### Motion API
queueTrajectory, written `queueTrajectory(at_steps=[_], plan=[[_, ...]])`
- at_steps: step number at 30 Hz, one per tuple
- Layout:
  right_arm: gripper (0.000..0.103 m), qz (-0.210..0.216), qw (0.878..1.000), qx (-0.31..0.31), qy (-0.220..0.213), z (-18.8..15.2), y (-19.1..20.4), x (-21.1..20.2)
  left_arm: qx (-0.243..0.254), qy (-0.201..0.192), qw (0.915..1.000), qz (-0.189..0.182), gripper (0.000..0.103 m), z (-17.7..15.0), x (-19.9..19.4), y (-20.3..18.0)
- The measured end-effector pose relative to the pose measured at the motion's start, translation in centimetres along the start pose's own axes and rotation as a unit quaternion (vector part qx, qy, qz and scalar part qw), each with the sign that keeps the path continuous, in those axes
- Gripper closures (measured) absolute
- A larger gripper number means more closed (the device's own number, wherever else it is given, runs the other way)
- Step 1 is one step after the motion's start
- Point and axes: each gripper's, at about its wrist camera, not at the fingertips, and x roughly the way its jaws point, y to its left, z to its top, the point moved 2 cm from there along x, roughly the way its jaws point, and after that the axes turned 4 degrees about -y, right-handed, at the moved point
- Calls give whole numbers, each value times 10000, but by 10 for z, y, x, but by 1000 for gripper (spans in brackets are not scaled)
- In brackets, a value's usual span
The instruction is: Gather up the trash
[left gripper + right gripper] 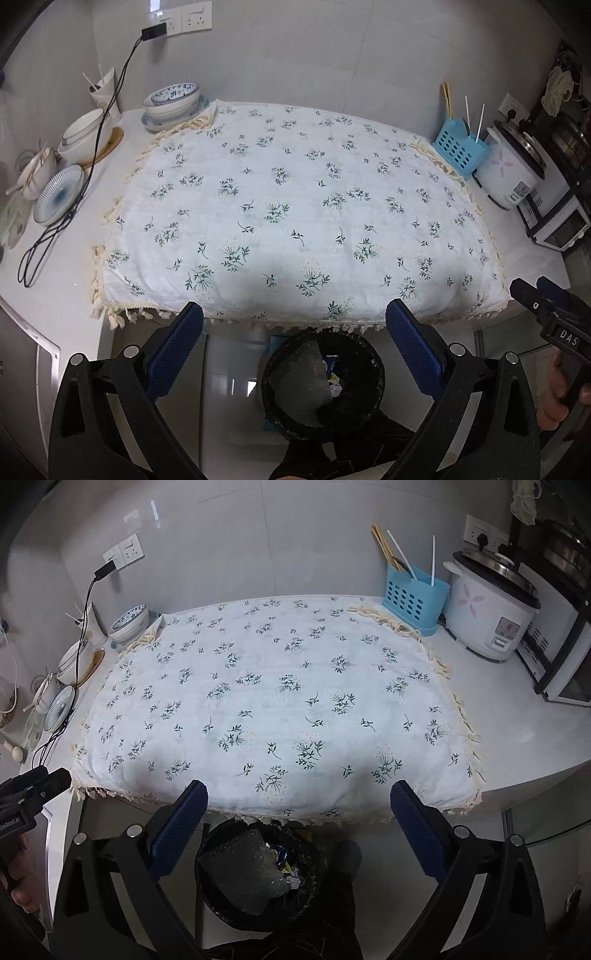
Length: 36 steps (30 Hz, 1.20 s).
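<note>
White tablecloth (295,206) sprigged with dark green, cream fringe, black bin (321,384) holding grey plastic and what may be a blue-yellow wrapper, sky-blue perforated holder (413,602), white rice cooker (487,616) with pink petals, blue-patterned bowl (173,98), blue-padded gripper fingers (173,354)

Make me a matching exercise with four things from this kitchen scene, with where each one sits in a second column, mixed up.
Things:
1. trash bin
2. rice cooker
3. blue utensil holder
4. floral cloth

Places:
A. spread over the middle of the counter
B. on the floor, below the counter's front edge
C. far right of the counter, beside the toaster oven
D. back of the counter, just left of the cooker

Pairs: 1-B, 2-C, 3-D, 4-A
</note>
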Motion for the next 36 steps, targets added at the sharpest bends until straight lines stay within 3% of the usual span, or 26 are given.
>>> queueTrajectory(at_steps=[36], plan=[[8, -41, 9998, -146, 153, 8, 13, 5, 88, 116, 9998, 121, 6, 3, 10, 8]])
